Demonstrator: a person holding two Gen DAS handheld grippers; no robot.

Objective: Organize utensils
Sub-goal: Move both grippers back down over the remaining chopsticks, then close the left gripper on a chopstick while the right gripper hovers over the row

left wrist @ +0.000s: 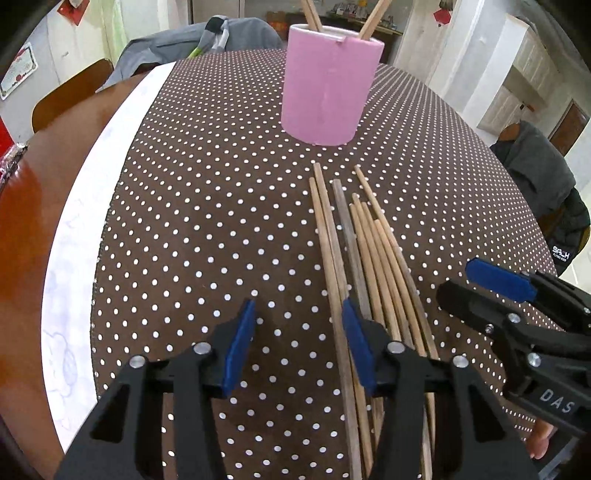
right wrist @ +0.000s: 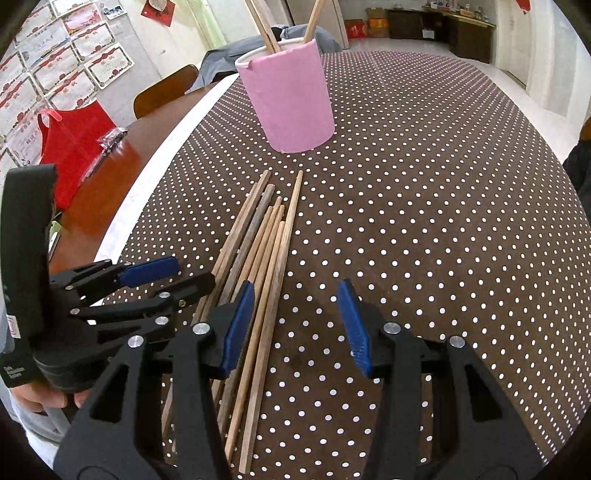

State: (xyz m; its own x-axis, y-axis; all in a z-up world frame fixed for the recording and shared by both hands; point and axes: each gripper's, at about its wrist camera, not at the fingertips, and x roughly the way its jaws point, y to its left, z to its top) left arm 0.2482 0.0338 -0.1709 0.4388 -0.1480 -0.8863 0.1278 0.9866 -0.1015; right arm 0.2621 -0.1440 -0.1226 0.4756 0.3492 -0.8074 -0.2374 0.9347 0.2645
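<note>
A pink cylindrical holder (left wrist: 327, 86) stands upright on the dotted brown tablecloth, with three wooden chopsticks (left wrist: 312, 14) poking out of it. It also shows in the right wrist view (right wrist: 291, 99). Several loose wooden chopsticks (left wrist: 365, 258) lie side by side in front of it, pointing toward it; they also show in the right wrist view (right wrist: 258, 266). My left gripper (left wrist: 297, 343) is open and empty, just left of the bundle, its right finger over the leftmost sticks. My right gripper (right wrist: 295, 325) is open and empty, just right of the bundle.
The round table has a brown polka-dot cloth (left wrist: 207, 229) with a white border strip (left wrist: 85, 206) at the left, bare wood beyond. A red bag (right wrist: 70, 144) lies on the wood. Chairs with grey jackets (left wrist: 539, 177) stand around the table.
</note>
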